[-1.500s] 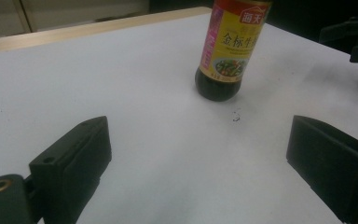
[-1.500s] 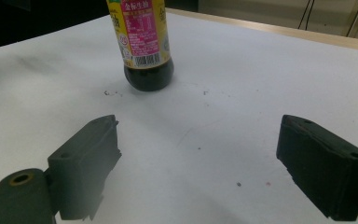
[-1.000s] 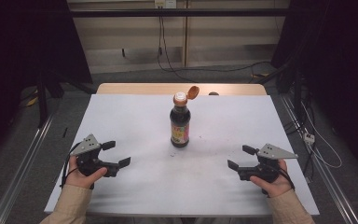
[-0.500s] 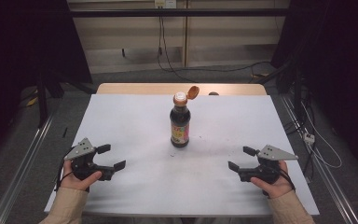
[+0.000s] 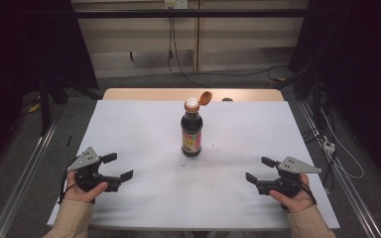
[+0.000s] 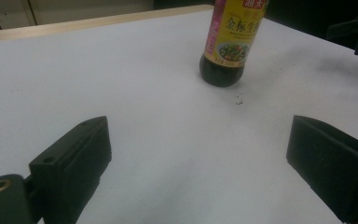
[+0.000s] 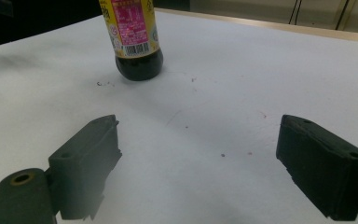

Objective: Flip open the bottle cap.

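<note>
In the middle of the table (image 5: 129,129) stands a sauce bottle (image 5: 192,133), its cap (image 5: 206,97) flipped up. The left gripper (image 5: 116,167) and right gripper (image 5: 259,169) wait far apart from it, jaws wide with nothing between. I think the reach comes next, maybe to shut that cap.

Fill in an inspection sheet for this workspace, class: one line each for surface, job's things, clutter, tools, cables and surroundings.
Surface: white table top, a few small dark specks near the bottle; a bare wooden strip along its far edge.
Job's things: dark sauce bottle upright mid-table, orange flip cap hinged open.
Clutter: nothing seen.
Tools: left tool and right tool both open, hand-held near the front edge, apart from the bottle, nothing between the jaws.
Cables: black cables on the floor behind the table; more beside its right edge.
Surroundings: dark curtains either side, pale wall panel behind, metal rails along the floor.
</note>
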